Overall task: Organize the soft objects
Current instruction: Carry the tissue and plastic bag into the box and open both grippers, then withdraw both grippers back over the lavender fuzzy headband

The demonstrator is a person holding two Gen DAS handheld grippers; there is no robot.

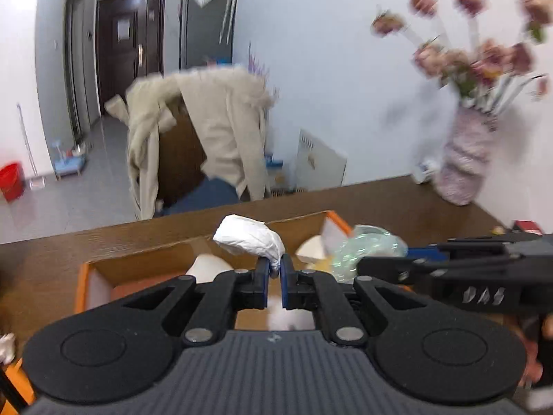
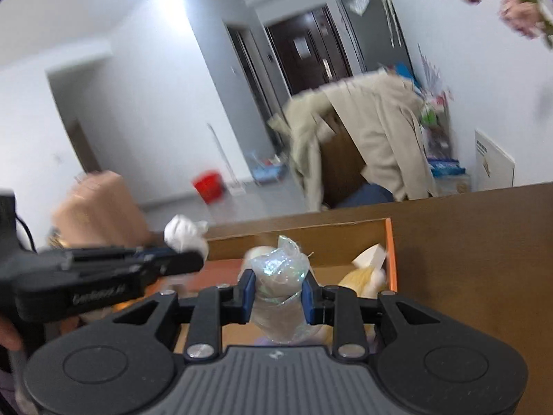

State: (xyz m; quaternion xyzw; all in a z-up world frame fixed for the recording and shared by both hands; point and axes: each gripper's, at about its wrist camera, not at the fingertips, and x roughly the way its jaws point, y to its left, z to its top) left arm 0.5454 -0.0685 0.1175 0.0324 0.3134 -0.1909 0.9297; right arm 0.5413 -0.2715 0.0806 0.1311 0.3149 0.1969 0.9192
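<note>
My left gripper (image 1: 274, 269) is shut on a white crumpled soft bundle (image 1: 250, 238) and holds it above an open cardboard box with orange edges (image 1: 81, 283). My right gripper (image 2: 278, 292) is shut on a shiny iridescent plastic-wrapped soft bundle (image 2: 280, 276) over the same box (image 2: 390, 252). The right gripper also shows in the left wrist view (image 1: 449, 266), with the shiny bundle (image 1: 369, 249) at its tip. The left gripper shows in the right wrist view (image 2: 162, 259), with the white bundle (image 2: 185, 233). White and yellow soft items (image 2: 366, 269) lie inside the box.
The box stands on a brown wooden table (image 1: 414, 204). A pink vase of flowers (image 1: 463, 159) stands at the table's far right by the wall. Beyond the table stands a chair draped with a beige coat (image 1: 207, 131). A red bucket (image 2: 207, 186) stands on the floor.
</note>
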